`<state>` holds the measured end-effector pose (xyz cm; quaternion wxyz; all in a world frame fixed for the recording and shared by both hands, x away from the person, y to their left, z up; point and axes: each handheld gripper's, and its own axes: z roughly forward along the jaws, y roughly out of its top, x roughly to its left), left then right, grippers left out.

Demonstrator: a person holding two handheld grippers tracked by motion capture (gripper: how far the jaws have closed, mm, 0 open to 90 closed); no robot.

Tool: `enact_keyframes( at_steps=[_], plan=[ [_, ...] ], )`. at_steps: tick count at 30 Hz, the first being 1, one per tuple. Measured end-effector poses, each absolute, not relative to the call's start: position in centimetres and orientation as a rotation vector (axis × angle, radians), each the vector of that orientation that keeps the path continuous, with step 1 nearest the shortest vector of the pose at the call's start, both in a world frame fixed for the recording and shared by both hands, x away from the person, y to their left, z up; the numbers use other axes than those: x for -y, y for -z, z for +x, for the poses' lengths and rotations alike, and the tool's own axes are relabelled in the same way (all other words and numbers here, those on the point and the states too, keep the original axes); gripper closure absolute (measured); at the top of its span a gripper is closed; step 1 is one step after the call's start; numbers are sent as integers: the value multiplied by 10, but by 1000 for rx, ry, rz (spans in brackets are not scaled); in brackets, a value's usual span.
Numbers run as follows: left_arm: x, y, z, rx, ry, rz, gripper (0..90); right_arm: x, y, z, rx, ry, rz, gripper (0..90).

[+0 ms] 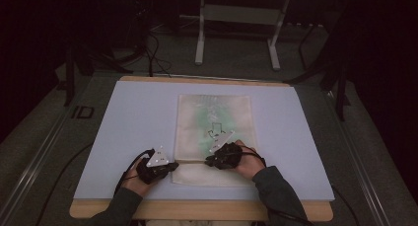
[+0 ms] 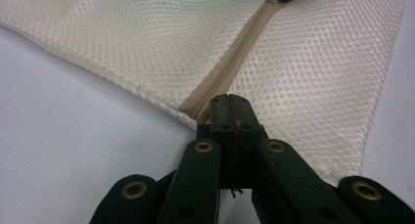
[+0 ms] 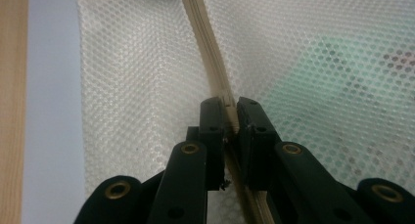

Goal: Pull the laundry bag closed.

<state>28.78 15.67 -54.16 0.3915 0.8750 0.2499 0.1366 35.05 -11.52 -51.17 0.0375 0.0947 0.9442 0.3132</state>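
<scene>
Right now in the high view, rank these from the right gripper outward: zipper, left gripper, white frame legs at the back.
1. zipper: under the right gripper.
2. left gripper: beside it, at the bag's left edge.
3. white frame legs: far, beyond the table.

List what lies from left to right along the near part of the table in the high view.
Bare pale blue table mat → left gripper, jaws shut on the edge of the cream mesh zip bag → right gripper, jaws shut on the bag's beige zipper → bare mat.
</scene>
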Motion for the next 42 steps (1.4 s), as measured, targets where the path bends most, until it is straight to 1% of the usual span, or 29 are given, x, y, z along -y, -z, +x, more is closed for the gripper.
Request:
enact_keyframes(
  at_steps=[42],
  plan=[
    [-157,541,288,-634,-343,2225,897,131,510,351,-2892,-974,324,821]
  ],
)
